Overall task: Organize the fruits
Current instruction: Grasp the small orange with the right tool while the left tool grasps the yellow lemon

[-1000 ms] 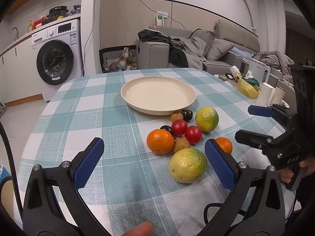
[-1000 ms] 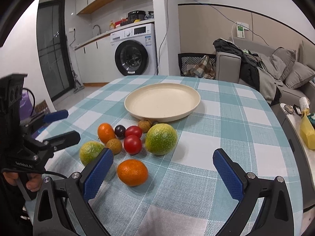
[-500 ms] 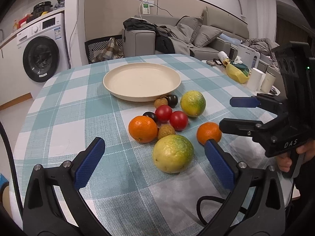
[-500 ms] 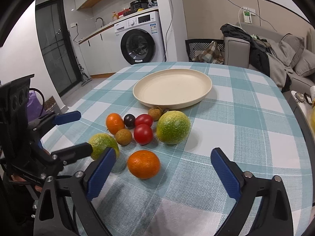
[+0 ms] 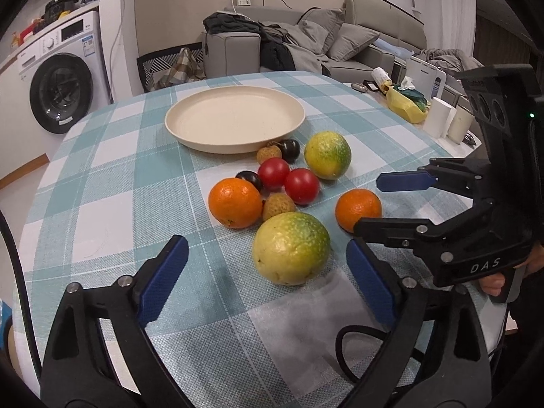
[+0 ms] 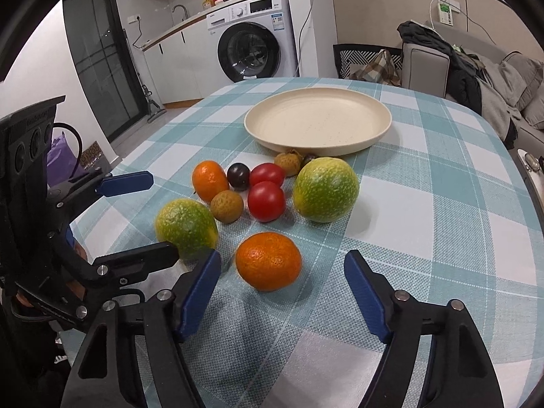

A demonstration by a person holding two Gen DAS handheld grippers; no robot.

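Fruit cluster: two green-yellow citrus, two oranges, two red tomatoes [image 5: 288, 179], dark plums and small brown lychee-like fruits, all loose on the checked tabletop [image 5: 112, 183], just in front of the empty cream plate [image 5: 234, 117].
Near citrus: the green-yellow citrus [image 5: 291, 247] lies ahead of the left tool [image 5: 267, 272], close to its right pad, not touched.
Near orange: the orange [image 6: 268, 260] lies ahead of the right tool [image 6: 282, 284], toward its left pad, not touched.
Left tool: spread, jaws have just been closing, nothing pinched.
Right tool: spread, jaws have just been closing further, nothing pinched.
Step in hand: probably both tools lining up for a first pick, though which fruit goes first is hard to tell.
Doing it well: centre each fruit between the pads before closing; come in low so round fruit cannot roll away; keep the two tools from colliding, since they sit close together.
Surroundings: washing machine [image 6: 253, 51] and sofa [image 5: 340, 44] behind.
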